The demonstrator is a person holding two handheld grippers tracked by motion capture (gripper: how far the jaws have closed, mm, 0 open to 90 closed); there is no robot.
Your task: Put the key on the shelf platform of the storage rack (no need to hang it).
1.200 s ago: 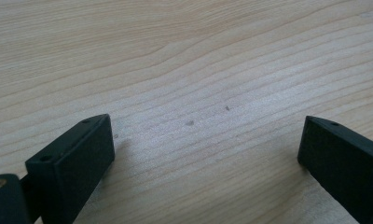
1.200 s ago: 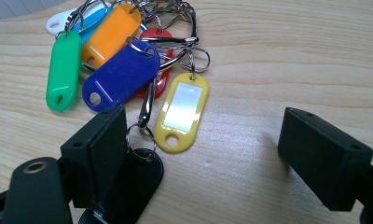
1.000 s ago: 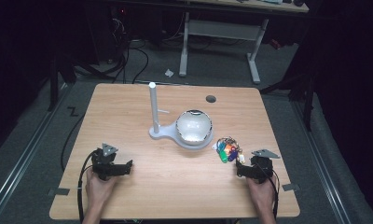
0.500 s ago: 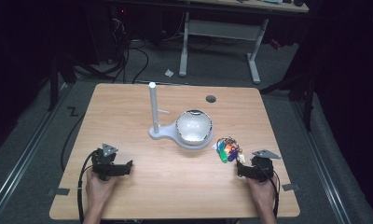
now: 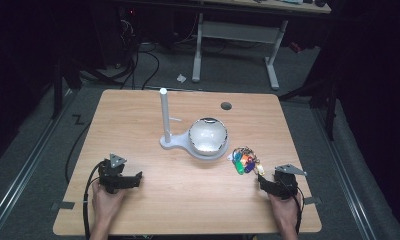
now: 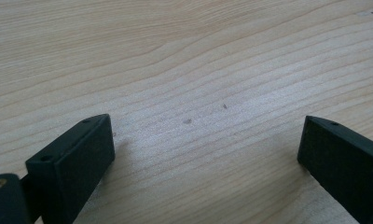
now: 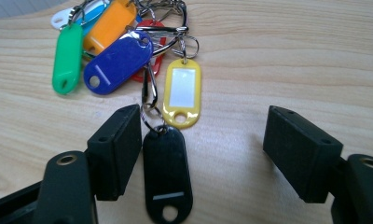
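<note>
1. The step in hand is judged to be the grasp of the bunch of coloured plastic key tags on metal rings [image 5: 245, 161], which lies flat on the light wooden table [image 5: 188, 210], near its right front part, just beside the round base of the white stand with the upright post and the shiny bowl [image 5: 208, 136].
2. The right gripper [image 7: 201, 140] is seen at the near end of the bunch. Its jaws have just been closing, but they are not yet clenched: the black oval tag [image 7: 167, 175] lies between them, touching or almost touching one jaw, while the other jaw is well apart from it.
3. The yellow tag [image 7: 182, 92], the blue tag [image 7: 118, 61] and the green tag [image 7: 67, 57] are spread out farther ahead of the jaws.
4. The left gripper [image 6: 205, 154] is held released, with wide jaws, over bare wood; nothing is between them.
5. For the next move, it is judged that the right jaws must be closed fully on the black tag, kept centred so that it does not slide away, before the bunch is lifted.
</note>
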